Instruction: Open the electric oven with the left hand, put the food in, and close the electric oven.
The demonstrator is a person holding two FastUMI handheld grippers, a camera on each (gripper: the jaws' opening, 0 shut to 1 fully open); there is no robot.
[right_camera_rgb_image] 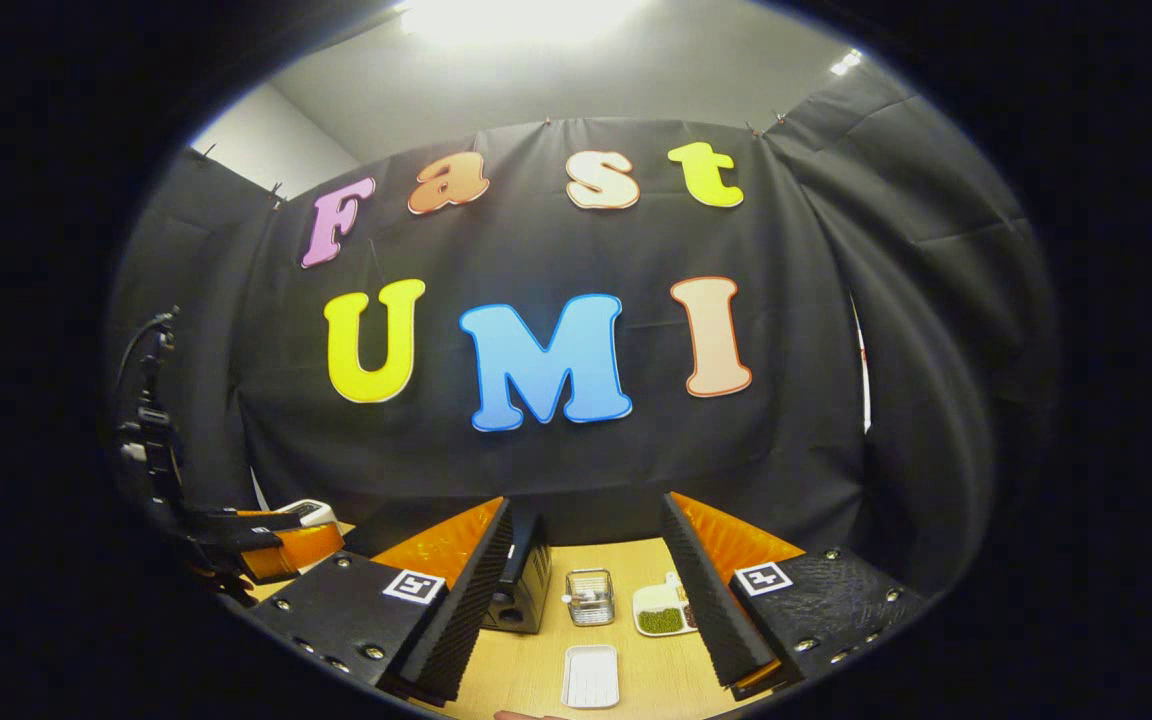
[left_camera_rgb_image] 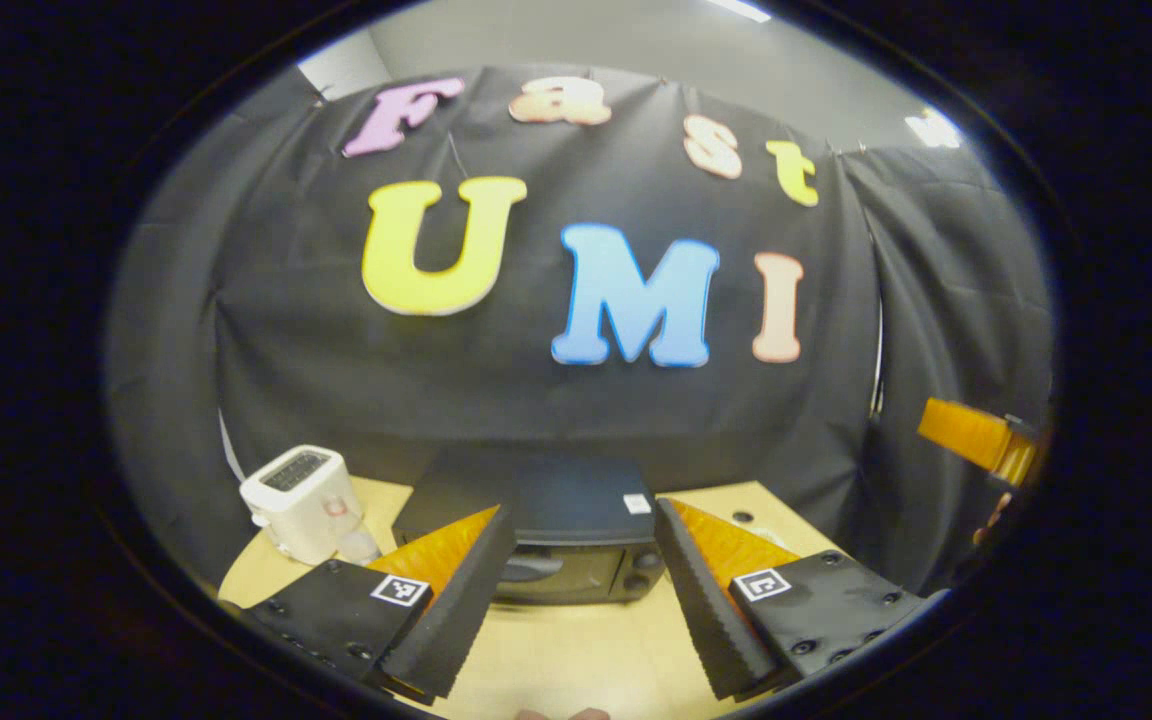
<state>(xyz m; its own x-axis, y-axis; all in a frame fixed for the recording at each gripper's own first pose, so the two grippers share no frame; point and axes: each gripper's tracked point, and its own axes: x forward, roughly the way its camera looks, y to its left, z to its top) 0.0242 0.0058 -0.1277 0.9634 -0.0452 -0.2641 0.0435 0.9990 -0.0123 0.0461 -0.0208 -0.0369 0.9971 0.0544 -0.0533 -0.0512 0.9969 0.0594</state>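
Black and boxy, the electric oven point(left_camera_rgb_image: 576, 530) is seen standing on the pale wooden table point(left_camera_rgb_image: 576, 650), with its door shut and its handle point(left_camera_rgb_image: 533, 568) across the front. A white toaster point(left_camera_rgb_image: 301, 500) stands just left of the oven. The left gripper point(left_camera_rgb_image: 584, 590) is held in front of the oven, apart from it, its fingers spread wide with nothing between them. In the right gripper view, the right gripper point(right_camera_rgb_image: 586, 600) is likewise held wide open and empty, and to the right of the oven a small wire basket point(right_camera_rgb_image: 590, 596), a white dish of green food point(right_camera_rgb_image: 660, 610) and an empty white tray point(right_camera_rgb_image: 591, 676) are seen. Opening appears not yet begun. The left gripper should be brought level with the handle and centred on it, closed firmly, then drawn outward and down along the door's swing, so that slipping is avoided.
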